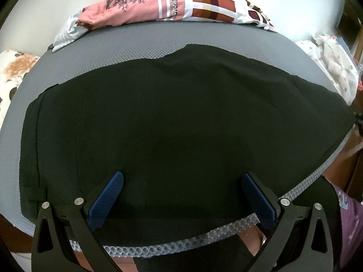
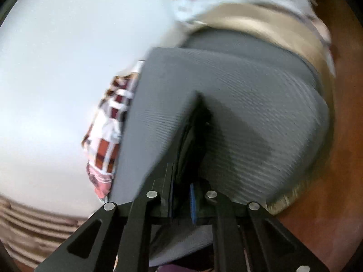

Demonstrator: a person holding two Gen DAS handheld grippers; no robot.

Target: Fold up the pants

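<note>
We see the pants (image 1: pixel 172 122) lying flat across the tabletop (image 1: pixel 127 43), a heap of clothes (image 1: pixel 172 2) behind them at the far edge, our left tongs (image 1: pixel 181 181) above their near edge, and our right tongs (image 2: pixel 181 190) over the tabletop's other end.

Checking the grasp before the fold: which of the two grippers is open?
The left gripper: its blue fingers stand wide apart over the black pants. The right gripper has its fingers drawn close together.
</note>
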